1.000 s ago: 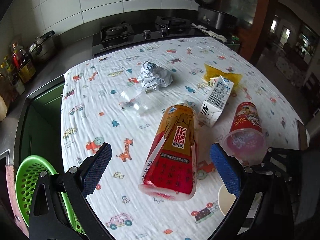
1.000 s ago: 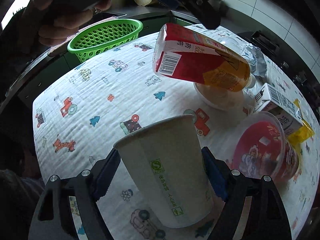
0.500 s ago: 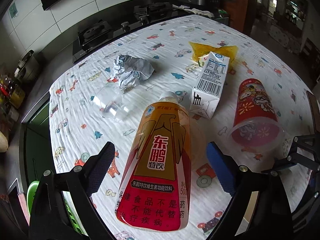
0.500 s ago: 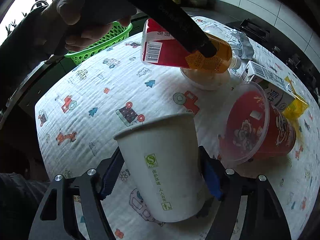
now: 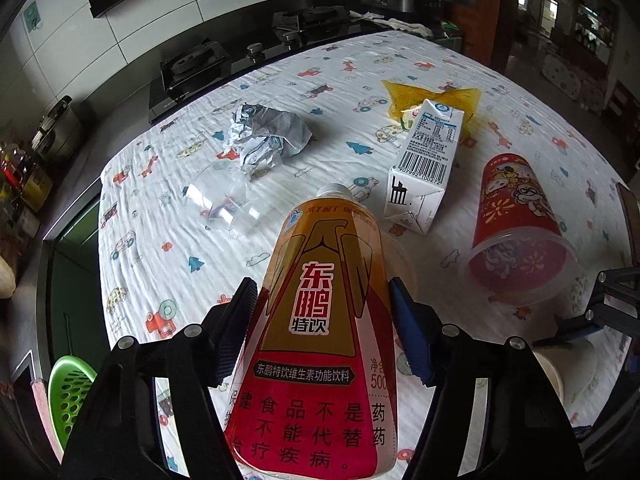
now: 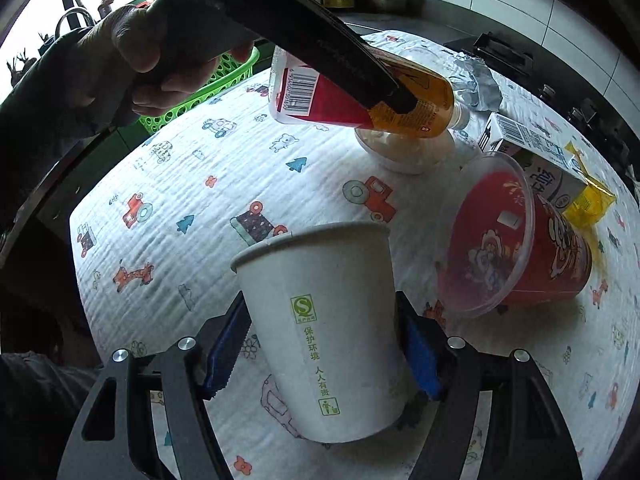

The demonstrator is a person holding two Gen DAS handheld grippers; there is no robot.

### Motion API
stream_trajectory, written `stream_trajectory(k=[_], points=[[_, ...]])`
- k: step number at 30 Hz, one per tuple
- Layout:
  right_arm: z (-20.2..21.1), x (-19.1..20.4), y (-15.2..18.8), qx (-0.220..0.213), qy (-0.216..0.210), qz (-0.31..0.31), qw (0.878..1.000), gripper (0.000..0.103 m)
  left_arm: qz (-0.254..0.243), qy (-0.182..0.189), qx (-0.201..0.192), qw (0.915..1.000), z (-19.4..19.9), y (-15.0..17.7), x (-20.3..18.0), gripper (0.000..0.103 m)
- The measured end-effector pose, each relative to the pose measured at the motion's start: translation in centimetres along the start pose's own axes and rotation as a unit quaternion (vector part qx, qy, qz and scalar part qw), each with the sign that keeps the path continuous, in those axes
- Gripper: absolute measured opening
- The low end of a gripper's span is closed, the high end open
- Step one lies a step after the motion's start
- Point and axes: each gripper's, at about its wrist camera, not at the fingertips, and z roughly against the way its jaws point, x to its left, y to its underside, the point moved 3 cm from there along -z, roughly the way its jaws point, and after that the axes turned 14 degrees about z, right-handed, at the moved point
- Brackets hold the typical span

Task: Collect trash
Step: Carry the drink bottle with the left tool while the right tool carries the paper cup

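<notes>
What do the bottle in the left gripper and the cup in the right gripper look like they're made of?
The bottle looks like thin clear plastic wrapped in a glossy printed sleeve: amber shows through it, and highlights run along the label. The white cup, in the right gripper, looks like matte paper: rolled rim, side seam, flat green print, no shine. The left gripper grips the bottle's sides.

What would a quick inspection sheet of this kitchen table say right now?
Surface: table under a cartoon-print cloth.
Job's things: drink bottle, paper cup, red cup on its side, milk carton, crumpled paper, yellow wrapper, clear plastic cup.
Clutter: white bowl.
Grippers: left gripper jaws shut on drink bottle; right gripper jaws shut on paper cup.
Cables: nothing seen.
Surroundings: green basket, gas stove.
</notes>
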Motion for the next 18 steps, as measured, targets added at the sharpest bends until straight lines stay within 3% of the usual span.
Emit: stream_trajectory(k=[10, 18], points=[[1.4, 1.1, -1.7, -0.013, 0.012, 0.008, 1.000, 0.067, 0.044, 0.022, -0.053, 0.9974, 5.0, 1.1, 2.5, 0.065], [1.6, 2.6, -4.6, -0.030, 0.005, 0.018, 0.999, 0.066, 0.105, 0.010, -0.105, 0.9889, 10.3, 3.0, 8.2, 0.065]])
